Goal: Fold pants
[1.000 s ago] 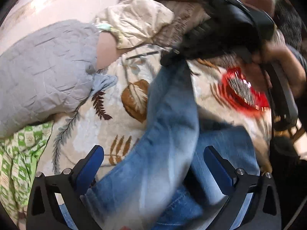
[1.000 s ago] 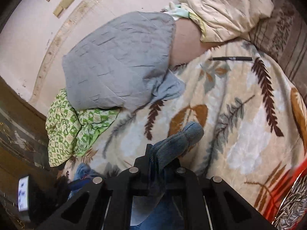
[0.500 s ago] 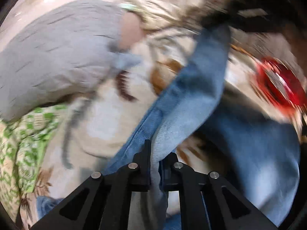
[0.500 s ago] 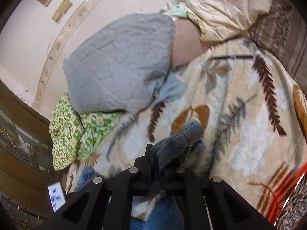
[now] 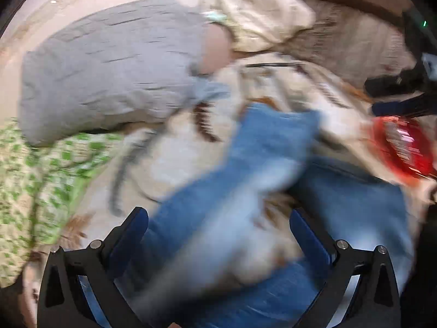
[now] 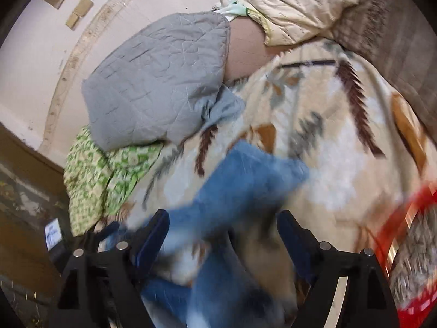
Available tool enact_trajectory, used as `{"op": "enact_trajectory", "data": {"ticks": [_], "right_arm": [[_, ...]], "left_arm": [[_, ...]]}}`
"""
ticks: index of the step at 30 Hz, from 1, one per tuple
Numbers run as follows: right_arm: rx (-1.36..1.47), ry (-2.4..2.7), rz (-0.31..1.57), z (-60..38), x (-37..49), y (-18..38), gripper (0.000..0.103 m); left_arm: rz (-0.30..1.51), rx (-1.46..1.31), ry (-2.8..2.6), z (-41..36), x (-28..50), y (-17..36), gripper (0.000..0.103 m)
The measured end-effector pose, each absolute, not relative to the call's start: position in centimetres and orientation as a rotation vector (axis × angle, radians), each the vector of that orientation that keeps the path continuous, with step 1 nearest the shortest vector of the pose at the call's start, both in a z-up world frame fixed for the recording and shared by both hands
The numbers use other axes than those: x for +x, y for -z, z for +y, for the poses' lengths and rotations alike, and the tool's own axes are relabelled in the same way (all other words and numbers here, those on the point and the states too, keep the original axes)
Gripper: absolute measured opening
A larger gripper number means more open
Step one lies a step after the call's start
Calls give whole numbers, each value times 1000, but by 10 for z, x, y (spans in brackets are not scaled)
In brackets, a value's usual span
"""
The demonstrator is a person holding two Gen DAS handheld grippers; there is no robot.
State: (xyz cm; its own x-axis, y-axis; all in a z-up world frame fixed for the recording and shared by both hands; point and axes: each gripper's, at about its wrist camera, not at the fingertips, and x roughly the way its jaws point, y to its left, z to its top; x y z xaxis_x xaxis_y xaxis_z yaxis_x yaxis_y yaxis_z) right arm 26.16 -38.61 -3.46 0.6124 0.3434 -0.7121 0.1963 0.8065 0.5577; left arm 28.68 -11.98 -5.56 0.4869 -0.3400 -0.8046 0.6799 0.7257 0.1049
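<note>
The blue jeans [image 5: 245,169] lie on a leaf-patterned beige blanket [image 5: 169,164]. One leg stretches away from me and is blurred by motion; it also shows in the right wrist view [image 6: 245,180]. My left gripper [image 5: 218,224] is open, its blue-padded fingers apart over the denim and not gripping it. My right gripper [image 6: 221,227] is open too, fingers spread either side of the loose leg. The other gripper [image 5: 404,87] shows dark at the far right of the left wrist view.
A grey quilted pillow [image 6: 158,82] and a cream pillow [image 6: 295,2] lie at the back. A green patterned cloth [image 6: 103,175] is bunched on the left. A red basket [image 6: 404,246] sits at the right. A black pen [image 6: 308,63] lies on the blanket.
Both grippers were shut on a jeans leg half a second ago. Both have opened and let the denim drop onto the blanket. The right gripper has pulled away to the right.
</note>
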Motion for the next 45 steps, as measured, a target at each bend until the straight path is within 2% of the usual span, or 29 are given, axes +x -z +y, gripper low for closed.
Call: {"op": "enact_trajectory", "data": {"ticks": [6, 11, 13, 14, 15, 17, 18, 23, 28, 32, 34, 35, 36, 37, 38, 40, 41, 42, 45], "right_arm": [[715, -149, 930, -388, 168, 56, 83], [1020, -273, 983, -378, 157, 108, 75], [1114, -293, 983, -376, 167, 128, 65], [1148, -282, 989, -376, 172, 137, 54], [1191, -281, 979, -377, 177, 145, 32], [1215, -281, 959, -377, 185, 154, 14], [1201, -266, 948, -377, 186, 154, 11], [1050, -223, 831, -379, 161, 122, 7], [907, -124, 707, -384, 109, 90, 7], [885, -15, 672, -400, 73, 88, 7], [886, 19, 733, -404, 69, 98, 10], [904, 28, 777, -407, 69, 104, 11], [922, 47, 829, -410, 68, 112, 13], [932, 67, 872, -412, 66, 117, 15], [924, 79, 885, -413, 62, 118, 18], [881, 93, 874, -413, 53, 110, 33], [868, 97, 869, -412, 51, 107, 60], [859, 101, 853, -412, 47, 101, 81], [835, 100, 775, -409, 36, 81, 82]], "left_arm": [[970, 258, 862, -142, 263, 54, 103], [1160, 65, 835, -175, 306, 79, 103], [1242, 2, 791, -183, 324, 98, 103], [1275, -16, 785, -186, 327, 105, 103], [1306, -23, 787, -191, 329, 113, 100], [1331, -3, 770, -199, 328, 122, 36], [1336, -4, 763, -199, 327, 124, 7], [1258, 32, 861, -218, 307, 95, 6], [1157, 118, 1012, -272, 278, 58, 6], [1169, 242, 1060, -326, 260, 73, 8], [1171, 275, 1050, -338, 257, 85, 12], [1155, 277, 1017, -339, 259, 88, 17], [1146, 274, 979, -337, 261, 90, 58], [1147, 262, 966, -334, 262, 89, 103], [1136, 241, 971, -328, 262, 86, 103], [1087, 242, 976, -307, 258, 72, 103], [1064, 252, 966, -297, 256, 66, 103], [1034, 263, 945, -281, 255, 58, 103], [969, 272, 861, -228, 255, 41, 103]]}}
